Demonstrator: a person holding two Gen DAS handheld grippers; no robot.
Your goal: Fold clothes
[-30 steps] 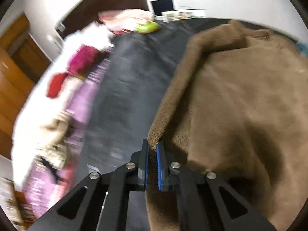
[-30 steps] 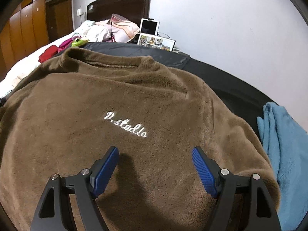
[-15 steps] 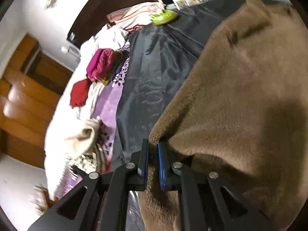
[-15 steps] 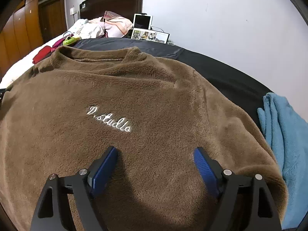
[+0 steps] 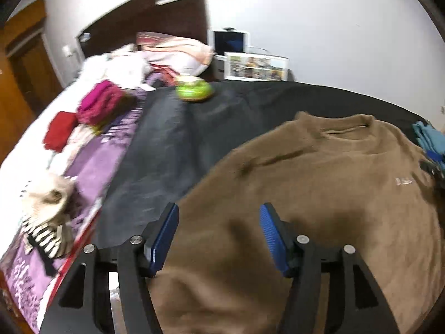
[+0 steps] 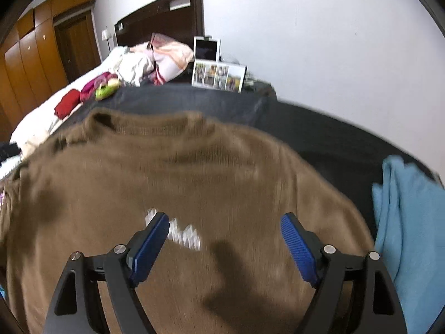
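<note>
Both claws, left [image 5: 219, 236] and right [image 6: 225, 246], gape empty above the brown sweater [image 6: 194, 172].

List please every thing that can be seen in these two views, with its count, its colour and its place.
sweater: one, brown, white lettering on the chest, spread flat on the black sheet
black sheet: one, covers the near part of the bed
blue garment: one, light blue, beside the sweater at its right
green object: one, on the sheet's far end; blurred
clothes pile: several pieces, magenta, red, white, on the bed's left side
photo frame: one, white, by the wall
tablet: one, white rim, behind the frame
headboard: one, dark wood
left gripper: black, blue pads, open above the sweater
right gripper: same, open above the lettering
</note>
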